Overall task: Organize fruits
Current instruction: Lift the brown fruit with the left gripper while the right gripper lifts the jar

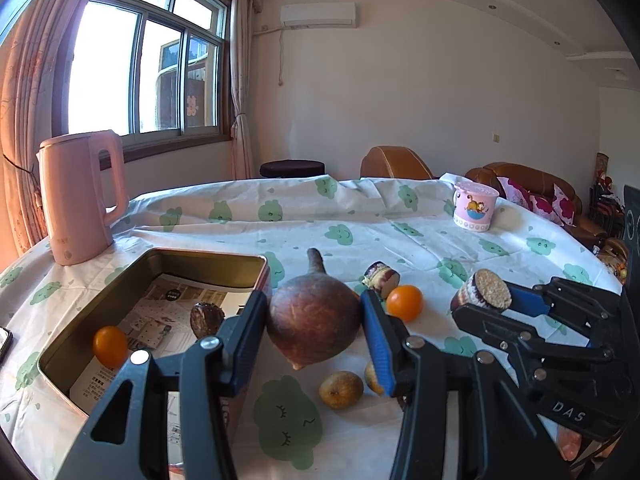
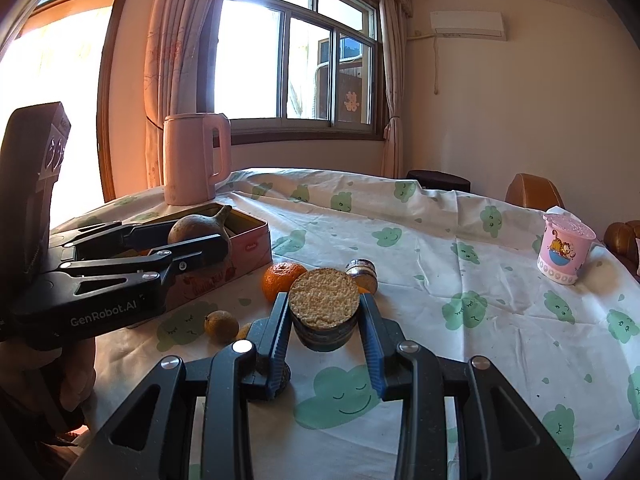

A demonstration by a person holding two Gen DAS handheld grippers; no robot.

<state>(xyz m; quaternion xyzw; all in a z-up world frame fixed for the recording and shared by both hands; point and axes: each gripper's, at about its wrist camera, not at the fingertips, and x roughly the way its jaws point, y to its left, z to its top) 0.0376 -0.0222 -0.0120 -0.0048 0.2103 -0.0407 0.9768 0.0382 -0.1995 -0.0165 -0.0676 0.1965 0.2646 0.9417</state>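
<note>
Both hand-held grippers (image 1: pixel 314 320) (image 2: pixel 324 312) level (loaded)

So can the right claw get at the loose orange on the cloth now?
Probably not yet: the right claw is shut on a cut cane piece, though the orange lies uncovered just beyond.

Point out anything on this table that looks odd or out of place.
The tablecloth lies rumpled along the far edge. A pink kettle and a cartoon mug stand among the fruit. The tin holds paper sheets under an orange.
</note>
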